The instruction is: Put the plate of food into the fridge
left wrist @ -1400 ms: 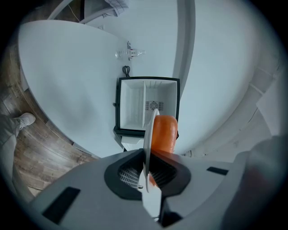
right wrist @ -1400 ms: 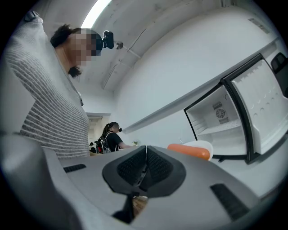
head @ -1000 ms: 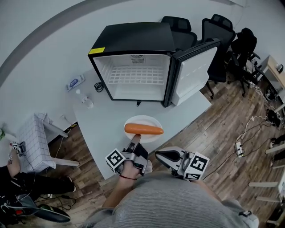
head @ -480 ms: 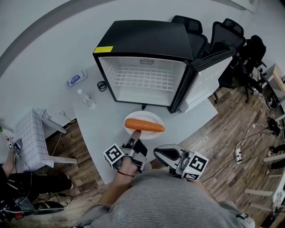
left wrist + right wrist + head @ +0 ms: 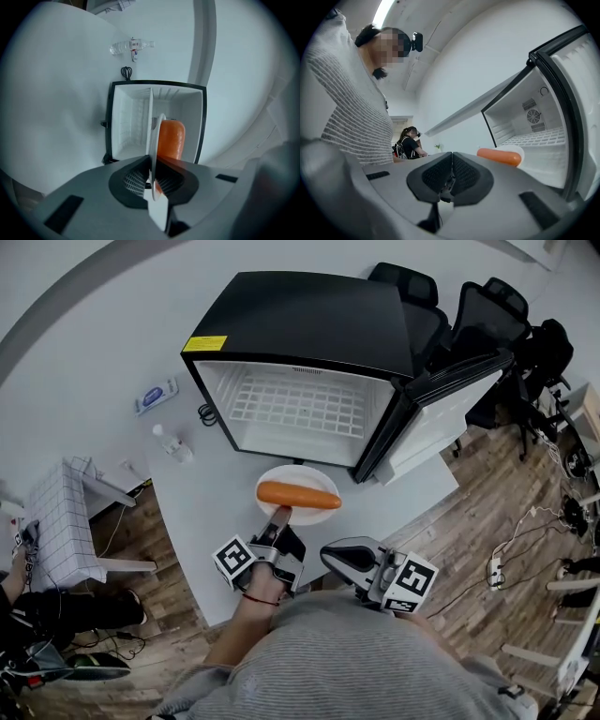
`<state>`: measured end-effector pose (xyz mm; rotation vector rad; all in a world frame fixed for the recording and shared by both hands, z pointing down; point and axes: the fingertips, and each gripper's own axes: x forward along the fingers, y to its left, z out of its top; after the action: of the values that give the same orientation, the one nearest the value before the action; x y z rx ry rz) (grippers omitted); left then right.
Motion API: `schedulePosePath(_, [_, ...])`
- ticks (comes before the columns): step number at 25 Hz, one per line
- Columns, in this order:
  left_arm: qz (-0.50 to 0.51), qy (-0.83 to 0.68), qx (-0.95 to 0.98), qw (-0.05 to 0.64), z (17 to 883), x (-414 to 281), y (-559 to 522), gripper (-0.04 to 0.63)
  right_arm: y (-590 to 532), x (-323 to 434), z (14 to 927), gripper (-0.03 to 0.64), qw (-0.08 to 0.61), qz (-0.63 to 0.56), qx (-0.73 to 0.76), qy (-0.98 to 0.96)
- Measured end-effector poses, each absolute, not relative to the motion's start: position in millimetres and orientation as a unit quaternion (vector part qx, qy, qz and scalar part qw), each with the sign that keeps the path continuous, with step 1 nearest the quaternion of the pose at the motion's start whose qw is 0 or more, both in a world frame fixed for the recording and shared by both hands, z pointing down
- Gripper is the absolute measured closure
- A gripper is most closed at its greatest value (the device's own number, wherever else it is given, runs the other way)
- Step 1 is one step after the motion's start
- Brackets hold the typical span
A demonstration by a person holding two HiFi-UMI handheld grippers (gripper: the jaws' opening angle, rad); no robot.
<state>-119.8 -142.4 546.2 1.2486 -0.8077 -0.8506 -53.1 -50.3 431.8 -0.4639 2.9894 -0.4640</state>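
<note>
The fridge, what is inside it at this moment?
A bare white wire shelf and a rear vent show inside the fridge. The plate with orange food is outside, before the opening. The black top hides the upper rear.

The left tongs (image 5: pixel 151 160) hide part of the plate (image 5: pixel 155 129) and its food (image 5: pixel 171 138).

Right gripper (image 5: pixel 451 157): jaws together, nothing between them. Past them to the right, a long orange food (image 5: pixel 499 156) lies on a white plate (image 5: pixel 518 151), just before the open fridge (image 5: pixel 513 112). Inside are a wire shelf (image 5: pixel 536 137) and a round fan vent (image 5: pixel 533 115); the door (image 5: pixel 583 89) stands at the far right. At left is a person's grey striped sweater (image 5: pixel 351 108); a second person (image 5: pixel 408 144) is further back.
</note>
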Motion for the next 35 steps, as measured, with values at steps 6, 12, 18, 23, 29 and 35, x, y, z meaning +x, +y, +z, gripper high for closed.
schedulePosePath(6, [-0.376,-0.37,0.546,0.65,540.6,-108.8,-165.2,0.561,-74.3,-37.4,426.1,0.603,0.04,-0.154,-0.142,0.977])
schedulePosePath(12, [-0.376,-0.385,0.541,0.646,542.4,-110.1,-178.1,0.561,-87.5,-34.2,423.1,0.603,0.042,-0.153,-0.13,0.979])
schedulePosePath(18, [-0.368,-0.403,0.546,0.636,548.6,-115.4,-187.0,0.561,-96.4,-34.1,424.9,0.603,0.038,-0.153,-0.122,0.98])
schedulePosePath(23, [-0.37,-0.412,0.531,0.642,551.8,-117.6,-198.6,0.561,-102.3,-31.7,428.0,0.603,0.042,-0.159,-0.123,0.979])
schedulePosePath(29, [-0.371,-0.418,0.533,0.636,549.8,-120.0,-223.1,0.561,-108.4,-27.1,430.1,0.603,0.044,-0.163,-0.13,0.977])
schedulePosePath(35, [-0.362,-0.429,0.539,0.628,557.8,-125.8,-245.1,0.561,-112.7,-18.8,433.4,0.603,0.044,-0.166,-0.142,0.975])
